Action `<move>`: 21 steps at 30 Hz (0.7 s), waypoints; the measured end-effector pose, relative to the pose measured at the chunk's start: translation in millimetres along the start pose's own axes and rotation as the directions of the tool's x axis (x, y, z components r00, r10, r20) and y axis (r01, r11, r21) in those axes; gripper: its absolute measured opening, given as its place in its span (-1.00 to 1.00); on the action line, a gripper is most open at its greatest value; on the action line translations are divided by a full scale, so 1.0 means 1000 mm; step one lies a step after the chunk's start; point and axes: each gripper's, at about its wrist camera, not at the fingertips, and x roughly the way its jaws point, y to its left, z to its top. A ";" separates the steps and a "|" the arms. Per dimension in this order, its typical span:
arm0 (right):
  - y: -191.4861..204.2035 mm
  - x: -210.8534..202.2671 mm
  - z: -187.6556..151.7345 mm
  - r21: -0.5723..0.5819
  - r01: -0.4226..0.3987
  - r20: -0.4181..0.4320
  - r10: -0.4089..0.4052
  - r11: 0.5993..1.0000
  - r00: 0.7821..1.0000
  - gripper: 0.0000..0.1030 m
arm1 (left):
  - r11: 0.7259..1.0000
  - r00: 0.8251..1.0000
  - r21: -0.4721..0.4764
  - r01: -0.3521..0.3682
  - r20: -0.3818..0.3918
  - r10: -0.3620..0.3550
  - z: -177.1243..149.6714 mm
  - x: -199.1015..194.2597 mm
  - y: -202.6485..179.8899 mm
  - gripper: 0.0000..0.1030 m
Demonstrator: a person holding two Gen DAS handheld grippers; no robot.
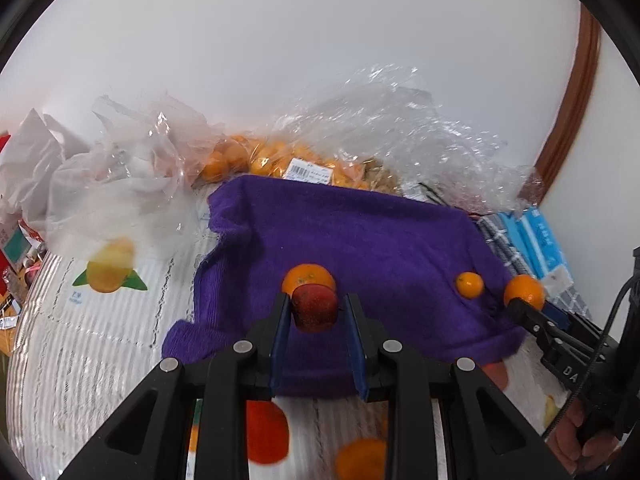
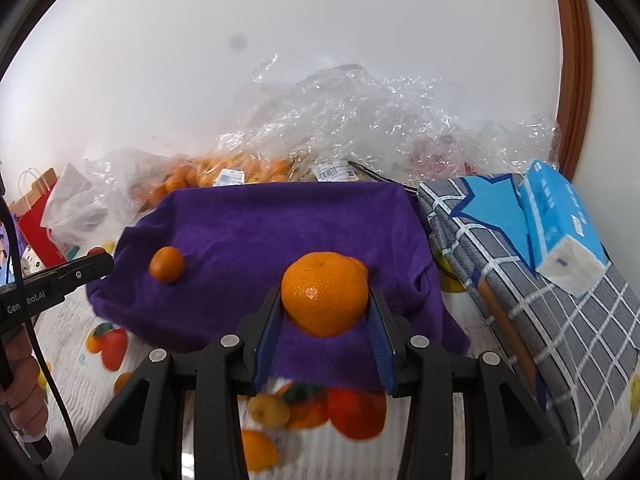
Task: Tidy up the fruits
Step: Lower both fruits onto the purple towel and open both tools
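Jaws first: the left gripper (image 1: 314,306) is clamped on a small dark red fruit (image 1: 315,307), maybe an apple, I can't say for sure, held between its blue pads at the lower centre of the left wrist view. Right behind it sits an orange (image 1: 308,276) on the purple towel (image 1: 360,232), touching or nearly so; can't tell which.

Over on the right gripper (image 2: 325,300), the jaws are closed on a big orange (image 2: 324,293), held above the near edge of the towel, lower centre of the right wrist view. Something orange peeks out just behind its upper right edge.

One more small orange (image 2: 167,264) lies loose on the towel, left of centre in the right wrist view, well apart from the held one. In the left wrist view it shows up as the little one on the right part of the towel.

Behind the towel, against the wall, there's a heap of crinkly clear plastic bags (image 1: 400,128) with a bunch of oranges (image 1: 256,156) inside one of them. A blue tissue pack (image 2: 560,216) lies on checked grey fabric (image 2: 540,312) at the right side of the right wrist view.
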 end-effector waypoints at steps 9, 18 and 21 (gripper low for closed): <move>0.001 0.033 -0.010 -0.024 0.003 -0.047 -0.004 1.000 0.999 -0.19 | 1.000 1.000 -0.024 0.017 -0.026 -0.017 -0.011 0.029 0.007 -0.50; -0.008 0.047 -0.016 0.014 -0.001 -0.071 0.002 1.000 0.997 -0.19 | 1.000 0.999 -0.025 0.005 -0.052 -0.006 -0.017 0.042 0.007 -0.50; -0.005 0.049 -0.017 0.001 0.005 -0.062 -0.005 1.000 0.998 -0.19 | 0.999 0.999 -0.033 0.011 -0.044 -0.012 -0.018 0.042 0.008 -0.50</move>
